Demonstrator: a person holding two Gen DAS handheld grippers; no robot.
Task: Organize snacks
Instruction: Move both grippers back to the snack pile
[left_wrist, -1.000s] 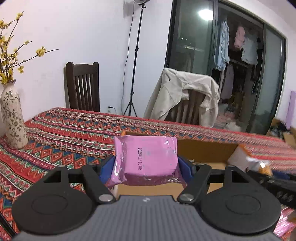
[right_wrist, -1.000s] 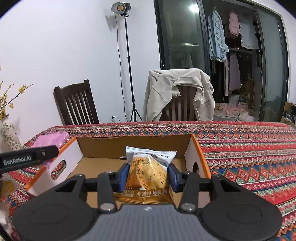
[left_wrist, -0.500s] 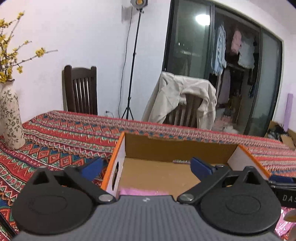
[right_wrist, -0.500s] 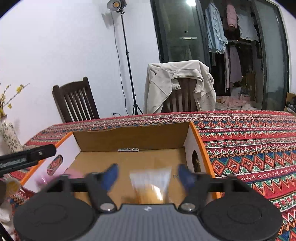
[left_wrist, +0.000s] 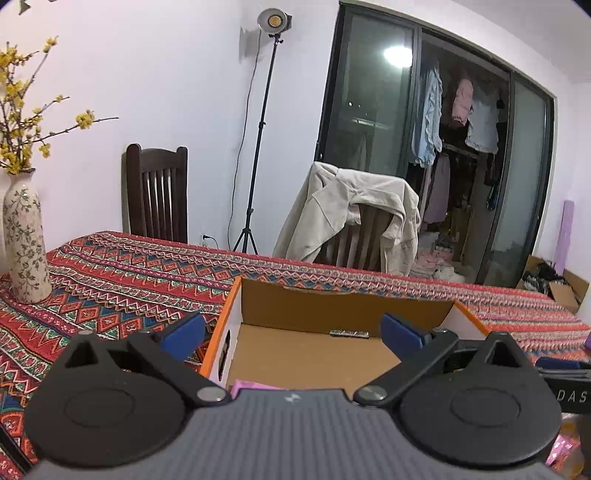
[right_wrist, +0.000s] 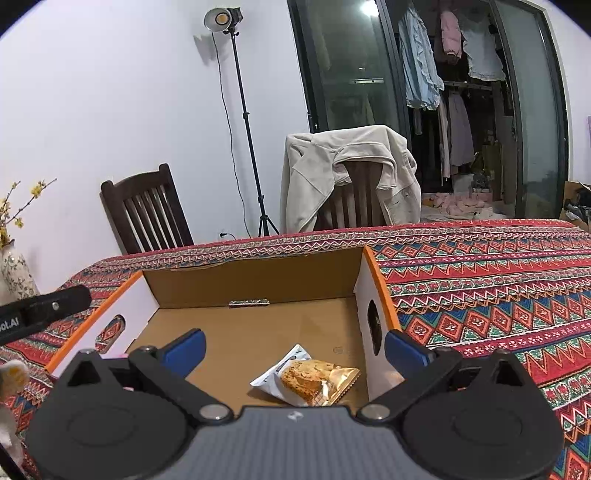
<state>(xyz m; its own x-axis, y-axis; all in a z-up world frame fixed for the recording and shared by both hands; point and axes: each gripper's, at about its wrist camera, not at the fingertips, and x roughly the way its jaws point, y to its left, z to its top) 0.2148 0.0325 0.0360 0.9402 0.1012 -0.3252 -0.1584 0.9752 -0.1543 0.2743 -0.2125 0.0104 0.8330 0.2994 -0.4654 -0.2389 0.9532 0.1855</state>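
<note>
A home dining room: patterned tablecloth (left_wrist: 122, 284), wooden chair (left_wrist: 157, 195) at eleven o'clock, hanging laundry (left_wrist: 458, 114) at one o'clock.

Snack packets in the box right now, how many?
2: a cookie packet near the cardboard box's right wall, and a pink packet at its near-left edge, mostly hidden by the gripper body.

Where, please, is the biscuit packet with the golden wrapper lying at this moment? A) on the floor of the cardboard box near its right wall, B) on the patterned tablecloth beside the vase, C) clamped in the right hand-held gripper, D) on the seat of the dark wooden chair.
A: the biscuit packet lies loose on the floor of the cardboard box, close to the right wall, and the right hand-held gripper stands open above it.
</note>
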